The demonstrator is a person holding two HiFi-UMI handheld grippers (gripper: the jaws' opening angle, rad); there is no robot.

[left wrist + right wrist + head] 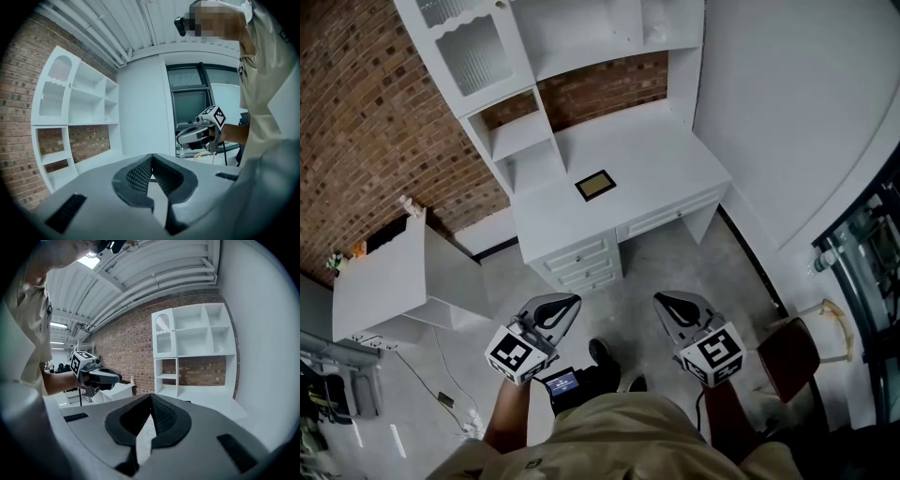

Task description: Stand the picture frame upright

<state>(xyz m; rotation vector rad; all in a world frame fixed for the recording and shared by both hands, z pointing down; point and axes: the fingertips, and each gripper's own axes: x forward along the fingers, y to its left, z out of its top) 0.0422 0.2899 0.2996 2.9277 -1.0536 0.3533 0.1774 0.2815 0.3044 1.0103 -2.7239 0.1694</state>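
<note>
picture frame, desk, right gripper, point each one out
picture frame [595,185]: head view, centre of its face
desk [675,150]: head view, bare top right of the frame
right gripper [667,302]: head view, between its shut fingertips

Upper centre, the rectangular picture frame [595,185] was black-edged and tan-faced; the shelved desk [666,155] plain white; the upper-left brick wall [366,112] red-brown.

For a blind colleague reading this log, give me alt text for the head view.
A small picture frame lies flat on a white desk, seen from above. Nearer the camera, the left tool and right tool, both shut and empty, hover over the grey floor, short of the desk.
</note>
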